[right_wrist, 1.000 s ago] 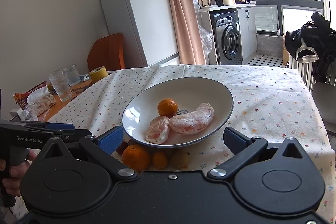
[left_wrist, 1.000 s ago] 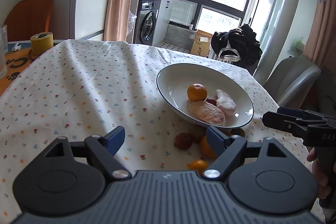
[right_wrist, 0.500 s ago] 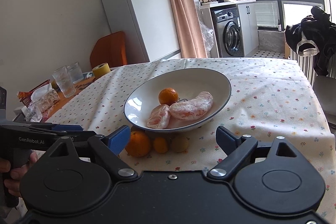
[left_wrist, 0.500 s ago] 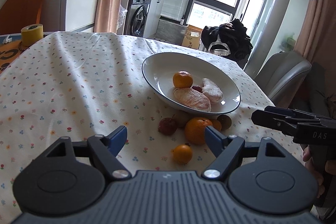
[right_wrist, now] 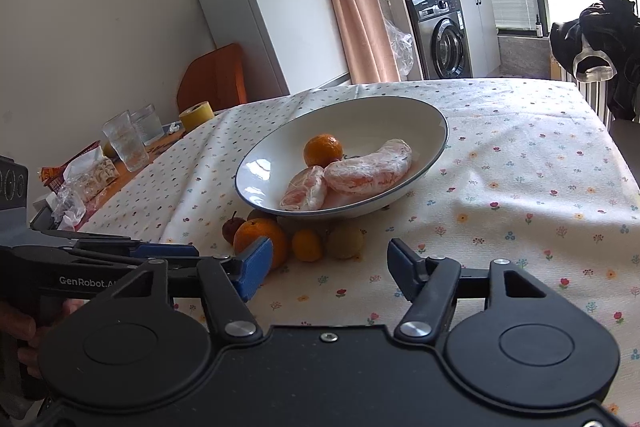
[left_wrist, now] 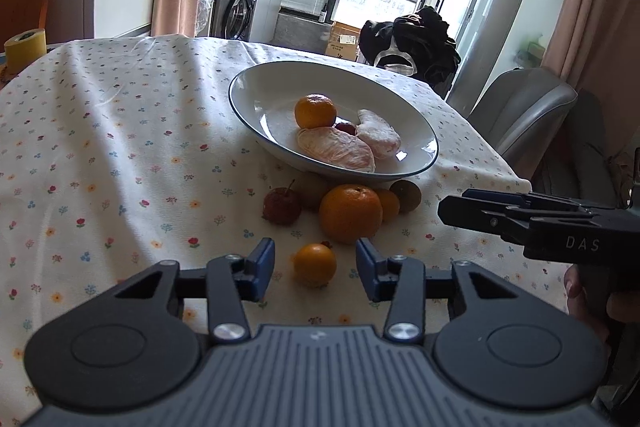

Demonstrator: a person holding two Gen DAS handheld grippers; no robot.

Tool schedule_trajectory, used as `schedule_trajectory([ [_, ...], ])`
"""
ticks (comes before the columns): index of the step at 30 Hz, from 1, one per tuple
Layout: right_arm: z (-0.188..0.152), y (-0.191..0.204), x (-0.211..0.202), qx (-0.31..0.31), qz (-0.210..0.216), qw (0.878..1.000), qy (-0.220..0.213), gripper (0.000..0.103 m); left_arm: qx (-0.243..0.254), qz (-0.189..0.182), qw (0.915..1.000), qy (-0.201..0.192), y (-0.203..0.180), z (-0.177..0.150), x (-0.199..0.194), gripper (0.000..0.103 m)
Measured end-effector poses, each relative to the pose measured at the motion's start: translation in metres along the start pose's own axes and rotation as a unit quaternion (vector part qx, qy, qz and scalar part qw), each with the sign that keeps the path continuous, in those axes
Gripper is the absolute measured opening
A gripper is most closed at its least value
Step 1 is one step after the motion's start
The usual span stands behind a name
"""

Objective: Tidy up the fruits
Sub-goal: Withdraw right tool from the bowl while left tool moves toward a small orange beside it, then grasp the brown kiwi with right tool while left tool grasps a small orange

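— So where did the loose fruit sit, reading from the left?

— At the plate's [left_wrist: 256, 83] six o'clock side, on the flowered tablecloth [left_wrist: 100, 131]: a small red fruit [left_wrist: 281, 206] first, then the big orange [left_wrist: 350, 213], with a smaller orange [left_wrist: 387, 205] and a brownish round fruit [left_wrist: 406, 195] crowded toward three o'clock. One small mandarin [left_wrist: 315, 264] lay apart at six o'clock of the pile.

— And the left gripper [left_wrist: 315, 269]?

— Its jaws stood wide apart and gripped nothing; they bracketed that mandarin, probably because it was nearest and clear of the rest.

— The plate already had some?

— Yes: a mandarin [left_wrist: 315, 111] and two peeled citrus segments [left_wrist: 336, 150], so it looked like the collecting spot.

— The right gripper [right_wrist: 330, 269]?

— Also spread wide, empty, aimed at the pile from its five o'clock, likely waiting its turn.
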State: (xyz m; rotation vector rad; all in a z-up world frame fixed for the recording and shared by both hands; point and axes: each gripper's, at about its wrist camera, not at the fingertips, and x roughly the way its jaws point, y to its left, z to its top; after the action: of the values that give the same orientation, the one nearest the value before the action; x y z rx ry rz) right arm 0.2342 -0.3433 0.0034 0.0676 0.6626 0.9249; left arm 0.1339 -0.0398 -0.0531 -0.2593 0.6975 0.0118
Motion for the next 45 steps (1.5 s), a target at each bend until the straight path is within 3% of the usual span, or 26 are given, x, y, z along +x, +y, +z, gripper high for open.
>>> schedule_trajectory([
  [5,0.000,-0.002,0.008,0.003,0.003,1.000,0.007,0.057,-0.008,-0.005,0.9999,0.014,0.003,-0.001,0.009,0.022],
  [15,0.002,-0.005,0.023,0.005,0.001,1.000,0.017,0.048,-0.018,-0.003,0.9998,-0.004,0.012,0.003,0.001,0.022],
  [19,0.003,-0.006,0.028,0.009,0.000,1.000,0.021,0.040,-0.025,-0.001,0.9997,-0.009,0.019,0.004,-0.001,0.022],
  [27,0.004,-0.007,0.038,0.010,0.016,0.999,0.029,0.039,-0.043,0.003,0.9990,-0.012,0.031,0.003,-0.007,0.022],
  [31,0.004,-0.007,0.038,0.009,0.010,0.999,0.029,0.025,-0.045,0.007,0.9988,-0.015,0.032,0.004,-0.010,0.022],
  [45,0.006,0.010,0.014,-0.017,0.011,1.000,0.017,0.024,-0.045,-0.003,0.9982,-0.041,0.031,0.005,-0.030,0.022],
])
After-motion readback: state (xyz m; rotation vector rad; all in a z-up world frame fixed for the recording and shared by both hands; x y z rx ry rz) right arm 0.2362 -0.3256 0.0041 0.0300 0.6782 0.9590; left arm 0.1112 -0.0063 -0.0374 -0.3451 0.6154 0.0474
